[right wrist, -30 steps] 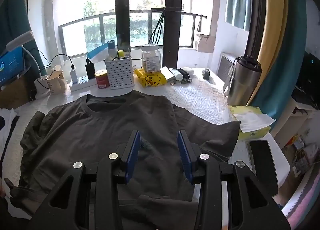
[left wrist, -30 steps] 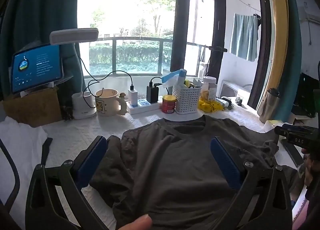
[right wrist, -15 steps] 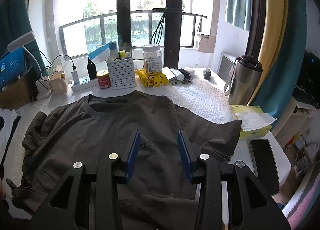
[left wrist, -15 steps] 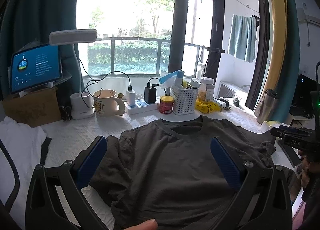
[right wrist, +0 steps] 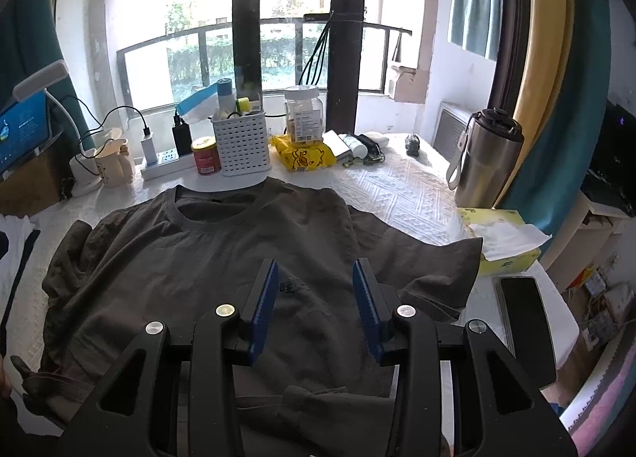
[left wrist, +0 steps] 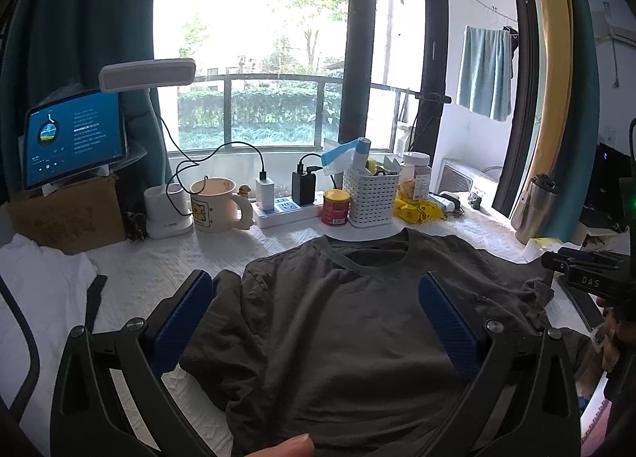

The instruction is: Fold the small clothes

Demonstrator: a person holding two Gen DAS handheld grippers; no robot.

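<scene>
A dark grey T-shirt lies spread face up on the white table cover, collar toward the window; it also shows in the right wrist view. Its left sleeve is bunched and its right sleeve lies flat out to the side. My left gripper is wide open above the shirt's chest, holding nothing. My right gripper is open above the shirt's lower right part, holding nothing. The right gripper's body shows at the right edge of the left wrist view.
Along the window side stand a white basket, a red can, a mug, a power strip, a lamp and a tablet. A steel flask, tissue box and phone are at right. White cloth lies at left.
Both grippers have drawn back and risen slightly, so the shirt sits a little lower and farther in both views. The shirt has not moved and the jaws keep the same opening.
</scene>
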